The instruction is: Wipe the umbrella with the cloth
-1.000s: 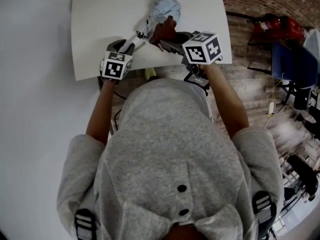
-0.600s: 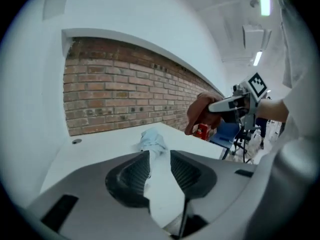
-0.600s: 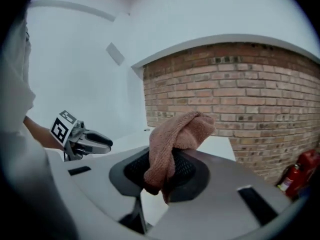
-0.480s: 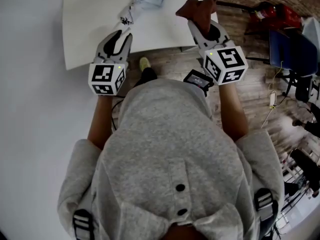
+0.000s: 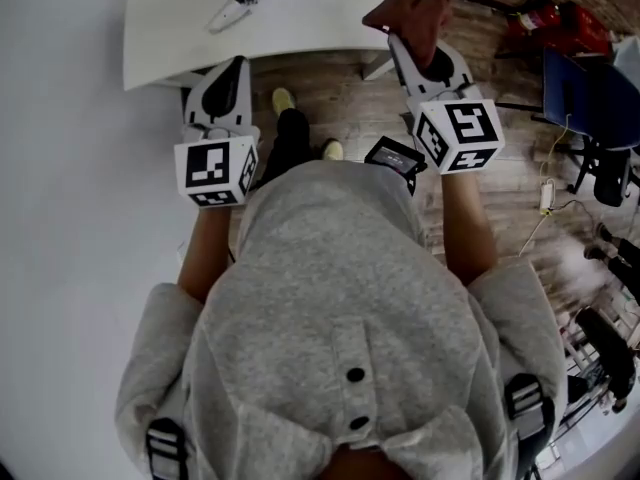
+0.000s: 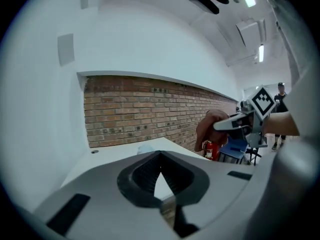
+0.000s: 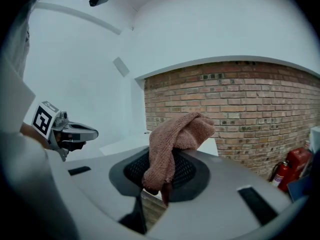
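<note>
The folded light-blue umbrella point(image 5: 237, 6) lies on the white table point(image 5: 160, 38) at the top of the head view, and shows as a small pale shape point(image 6: 145, 148) in the left gripper view. My left gripper point(image 5: 229, 71) hangs in front of the table's edge, off the umbrella, jaws shut and empty point(image 6: 160, 157). My right gripper point(image 5: 408, 40) is raised off the table's right corner, shut on the brown cloth point(image 5: 407, 15). The cloth point(image 7: 176, 134) droops over its jaws. Each gripper shows in the other's view: the left point(image 7: 86, 132), the right point(image 6: 225, 125).
A brick wall point(image 7: 240, 104) stands behind the table. On the wooden floor to the right are a red fire extinguisher point(image 5: 540, 14) and a blue chair point(image 5: 583, 118). The person's shoes point(image 5: 284, 126) are below the table edge. A white wall point(image 5: 60, 168) runs along the left.
Both grippers have drawn back from the table toward the person and risen. The left one has left the umbrella's handle and shut. The right one carried the cloth off the umbrella.
</note>
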`<state>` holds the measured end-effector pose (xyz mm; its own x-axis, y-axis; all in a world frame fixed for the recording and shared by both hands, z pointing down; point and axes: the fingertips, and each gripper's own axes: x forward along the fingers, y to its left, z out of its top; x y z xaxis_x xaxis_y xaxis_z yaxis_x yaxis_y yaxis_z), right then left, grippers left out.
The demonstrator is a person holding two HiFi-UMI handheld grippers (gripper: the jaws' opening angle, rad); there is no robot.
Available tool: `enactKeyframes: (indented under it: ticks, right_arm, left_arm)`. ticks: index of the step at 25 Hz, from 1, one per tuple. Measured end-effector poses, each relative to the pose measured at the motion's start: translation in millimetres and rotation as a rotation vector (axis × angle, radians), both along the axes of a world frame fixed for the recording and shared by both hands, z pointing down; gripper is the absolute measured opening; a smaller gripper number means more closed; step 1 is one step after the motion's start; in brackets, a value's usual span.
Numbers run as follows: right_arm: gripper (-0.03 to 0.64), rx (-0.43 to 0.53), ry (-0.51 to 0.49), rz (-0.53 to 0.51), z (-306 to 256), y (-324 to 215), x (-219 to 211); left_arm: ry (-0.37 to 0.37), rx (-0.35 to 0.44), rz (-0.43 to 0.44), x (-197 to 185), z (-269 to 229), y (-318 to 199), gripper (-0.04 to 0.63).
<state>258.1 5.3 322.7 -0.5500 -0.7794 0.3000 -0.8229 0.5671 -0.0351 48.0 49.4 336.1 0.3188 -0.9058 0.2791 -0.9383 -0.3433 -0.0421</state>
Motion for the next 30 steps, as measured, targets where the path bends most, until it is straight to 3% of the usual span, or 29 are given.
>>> enactKeyframes:
  ticks: [8, 15, 30]
  right_arm:
    - [0.08, 0.018, -0.014, 0.046, -16.8, 31.7, 15.8]
    - [0.08, -0.001, -0.036, 0.081, 18.7, 35.8, 33.6]
    - [0.08, -0.005, -0.033, 0.03, -12.4, 21.6, -14.0]
  left_arm:
    - [-0.003, 0.011, 0.008, 8.5, -13.8, 28.7, 0.015]
    - [0.028, 0.031, 0.033, 33.3, 13.2, 26.2, 0.015]
    - [0.037, 0.017, 0.036, -0.1, -19.4, 16.4, 0.015]
